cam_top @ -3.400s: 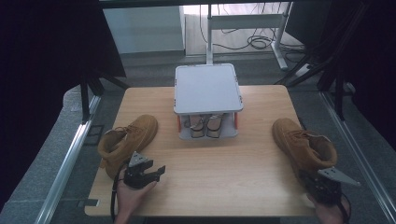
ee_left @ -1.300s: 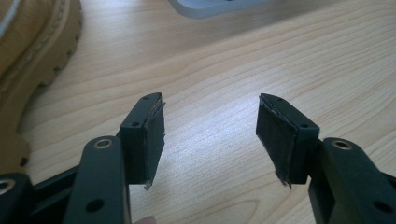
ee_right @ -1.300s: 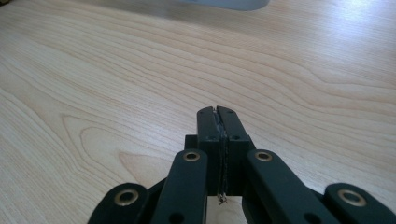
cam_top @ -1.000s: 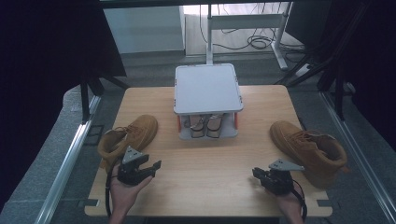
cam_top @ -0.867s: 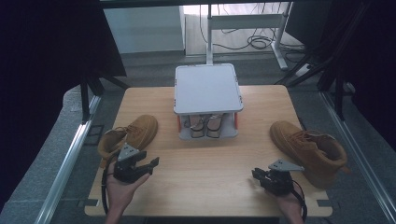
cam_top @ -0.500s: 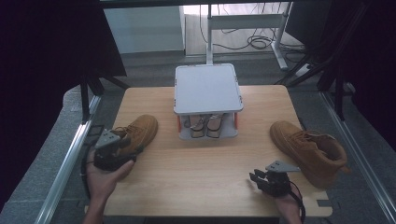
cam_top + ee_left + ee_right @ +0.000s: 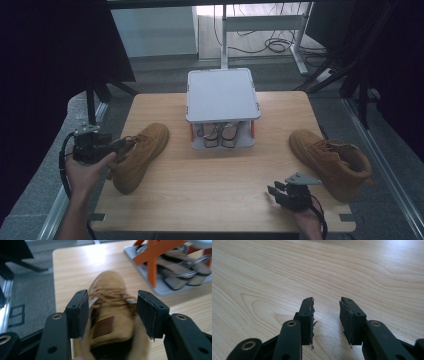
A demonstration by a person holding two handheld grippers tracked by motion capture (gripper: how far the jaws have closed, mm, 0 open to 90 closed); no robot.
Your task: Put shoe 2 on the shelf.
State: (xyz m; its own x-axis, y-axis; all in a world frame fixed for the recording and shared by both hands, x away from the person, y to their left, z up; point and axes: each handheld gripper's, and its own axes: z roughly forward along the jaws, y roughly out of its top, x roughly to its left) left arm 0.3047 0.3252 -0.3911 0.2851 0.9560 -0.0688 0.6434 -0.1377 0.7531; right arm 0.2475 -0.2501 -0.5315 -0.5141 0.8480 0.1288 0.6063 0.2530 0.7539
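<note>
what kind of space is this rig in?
Likely a lab or test workspace, not a home: a bare wooden table ringed by black drapes, loose cables on the floor behind, and a small shoe rack as prop.

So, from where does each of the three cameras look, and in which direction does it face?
High view: above the person's side, facing forward and down on the light wooden table; both forearms, left hand-held gripper and right hand-held gripper show.
Left gripper view: on the left hand-held gripper, facing the tan suede lace-up boot between its open jaws.
Right gripper view: on the right hand-held gripper, facing bare tabletop.
Shared: high and left gripper views both show that boot and the grey two-level shoe rack.
</note>
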